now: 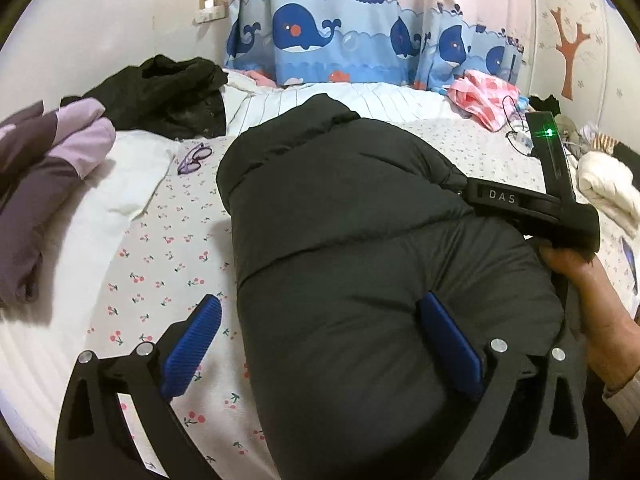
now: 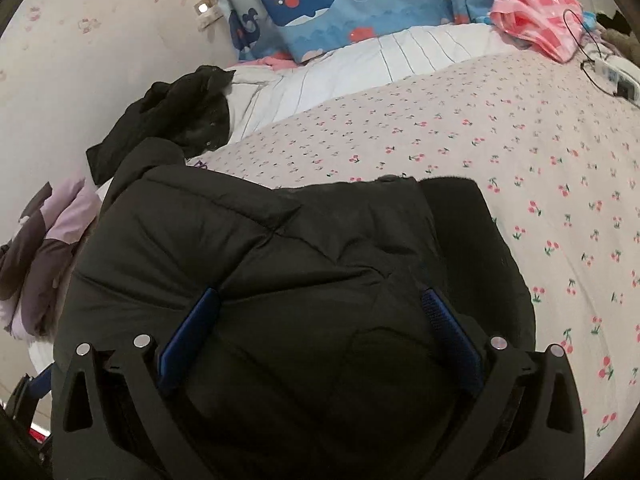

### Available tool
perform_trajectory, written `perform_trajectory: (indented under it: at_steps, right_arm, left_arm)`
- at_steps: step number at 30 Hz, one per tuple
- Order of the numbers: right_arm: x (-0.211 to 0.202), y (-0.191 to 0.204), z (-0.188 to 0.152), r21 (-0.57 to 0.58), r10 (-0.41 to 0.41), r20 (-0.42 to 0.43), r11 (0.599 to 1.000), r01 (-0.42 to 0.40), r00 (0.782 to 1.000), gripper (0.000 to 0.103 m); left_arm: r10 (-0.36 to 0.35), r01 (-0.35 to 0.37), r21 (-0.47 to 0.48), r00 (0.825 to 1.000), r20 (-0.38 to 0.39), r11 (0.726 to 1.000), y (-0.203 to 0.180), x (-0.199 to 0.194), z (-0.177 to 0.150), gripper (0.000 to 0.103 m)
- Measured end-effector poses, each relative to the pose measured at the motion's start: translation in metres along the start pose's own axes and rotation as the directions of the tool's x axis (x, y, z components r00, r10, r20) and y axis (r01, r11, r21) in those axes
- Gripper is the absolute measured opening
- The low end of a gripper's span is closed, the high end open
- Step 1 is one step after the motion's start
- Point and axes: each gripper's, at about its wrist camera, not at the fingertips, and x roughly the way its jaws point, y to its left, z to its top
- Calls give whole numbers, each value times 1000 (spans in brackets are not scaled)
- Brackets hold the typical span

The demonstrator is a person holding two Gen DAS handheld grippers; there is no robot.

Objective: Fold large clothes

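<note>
A black puffer jacket (image 1: 360, 220) lies folded into a thick bundle on the cherry-print bed sheet (image 1: 168, 248). My left gripper (image 1: 320, 300) stands wide open over the jacket's left edge, with one blue pad above the sheet and the other resting on the jacket. In the right wrist view the jacket (image 2: 280, 248) bulges up between the fingers of my right gripper (image 2: 320, 293). Its jaws stand just as wide and are pushed down into the padding without pinching it. The right gripper's body (image 1: 520, 204) sits at the jacket's right side, held by a hand (image 1: 580, 276).
A lilac-and-purple garment (image 1: 48, 184) and a white pillow (image 1: 120, 176) lie at the left, with purple glasses (image 1: 194, 158) beside them. A second black garment (image 1: 168, 88) is heaped at the back left. Pink checked cloth (image 1: 484, 96), a cable and cream clothing (image 1: 608, 188) crowd the right.
</note>
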Motion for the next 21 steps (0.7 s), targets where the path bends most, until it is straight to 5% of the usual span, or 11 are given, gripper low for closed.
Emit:
perform_trajectory:
  at_steps: [13,18,21]
  right_arm:
    - [-11,-24,-3,19,41,-15,999,-40,999,97]
    - [-81,-18,-19,-50,5,67,999,-2,998,97]
    - [-101,-13,-49,-155,-79,24,984,82,997,97]
  left_arm:
    - [20,-20,21,1000,0,1000,-2,-2,-1,96]
    - [14,-14,-27,1000,-14,1000,8,-1,-3,96]
    - [-1,0,-56,1000,-16,998,13,-2,-3,96]
